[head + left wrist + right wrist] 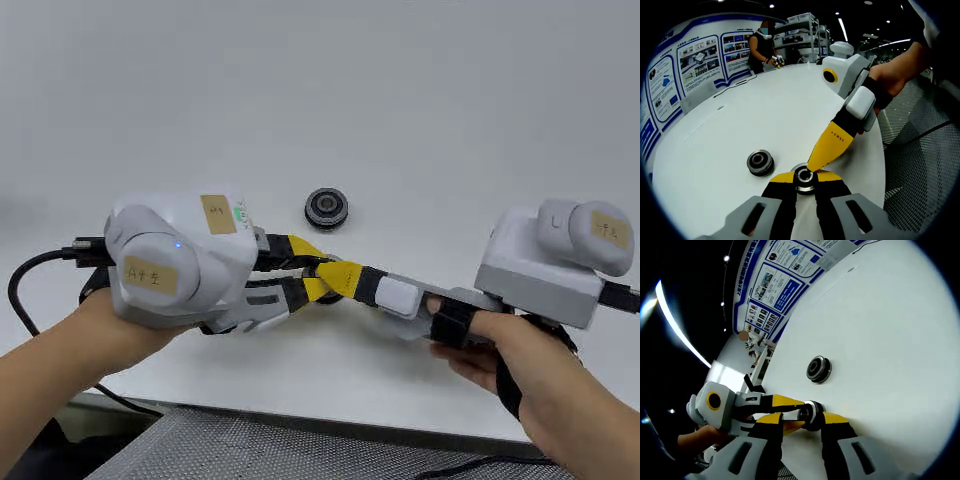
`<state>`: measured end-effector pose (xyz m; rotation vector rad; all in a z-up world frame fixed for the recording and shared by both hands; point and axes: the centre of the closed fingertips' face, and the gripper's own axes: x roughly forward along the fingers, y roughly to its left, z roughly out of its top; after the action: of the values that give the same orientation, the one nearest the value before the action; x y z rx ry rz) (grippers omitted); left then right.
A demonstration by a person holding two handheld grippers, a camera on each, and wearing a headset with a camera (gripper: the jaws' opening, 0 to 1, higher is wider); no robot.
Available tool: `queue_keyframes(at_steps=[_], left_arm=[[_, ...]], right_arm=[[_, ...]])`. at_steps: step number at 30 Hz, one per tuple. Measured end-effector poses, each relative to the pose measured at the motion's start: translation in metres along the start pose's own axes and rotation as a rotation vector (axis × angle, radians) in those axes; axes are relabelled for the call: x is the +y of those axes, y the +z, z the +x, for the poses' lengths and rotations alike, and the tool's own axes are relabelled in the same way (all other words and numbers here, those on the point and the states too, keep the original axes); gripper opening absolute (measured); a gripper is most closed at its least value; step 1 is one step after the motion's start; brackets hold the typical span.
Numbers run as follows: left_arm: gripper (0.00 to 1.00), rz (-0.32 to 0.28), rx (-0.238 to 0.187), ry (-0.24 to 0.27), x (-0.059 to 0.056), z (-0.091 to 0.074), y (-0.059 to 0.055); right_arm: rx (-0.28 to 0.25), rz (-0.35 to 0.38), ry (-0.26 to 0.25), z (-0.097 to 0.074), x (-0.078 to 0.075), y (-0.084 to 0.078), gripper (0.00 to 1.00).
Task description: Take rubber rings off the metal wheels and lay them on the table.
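Note:
A small metal wheel with a dark rubber ring (pixel 804 178) hangs above the table, and my left gripper (pixel 804 181) is shut on its rim. From the right, my right gripper (pixel 810 419) reaches in with its yellow jaws closed on either side of the same wheel (pixel 812 415). In the head view both grippers meet tip to tip at that wheel (pixel 322 287), left gripper (pixel 300 270) on the left, right gripper (pixel 335 280) on the right. A second wheel (pixel 327 207) lies flat on the white table behind them; it is also the wheel (pixel 760 162) beside my left jaws.
The white table (pixel 420 150) spreads wide behind and to both sides; its front edge (pixel 300 418) runs just under my hands, with a grey mesh floor below. A black cable (pixel 20 290) trails from the left gripper. Another person (pixel 762 47) stands at the table's far end.

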<state>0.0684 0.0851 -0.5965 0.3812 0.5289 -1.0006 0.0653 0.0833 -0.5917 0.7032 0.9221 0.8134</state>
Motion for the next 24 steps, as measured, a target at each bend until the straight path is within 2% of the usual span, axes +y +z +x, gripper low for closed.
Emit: queue_keyframes(at_steps=[13,24], left_arm=[[0.13,0.021,0.009,-0.005,-0.0001,0.0004,-0.0004],[0.13,0.031,0.019,-0.015,0.0000,0.0008,-0.0010]], right_arm=[[0.006,0.030,-0.005,0.0006,0.0024,0.0002,0.34],[0.021,-0.004,-0.016,0.0026,0.0017,0.0005,0.36]])
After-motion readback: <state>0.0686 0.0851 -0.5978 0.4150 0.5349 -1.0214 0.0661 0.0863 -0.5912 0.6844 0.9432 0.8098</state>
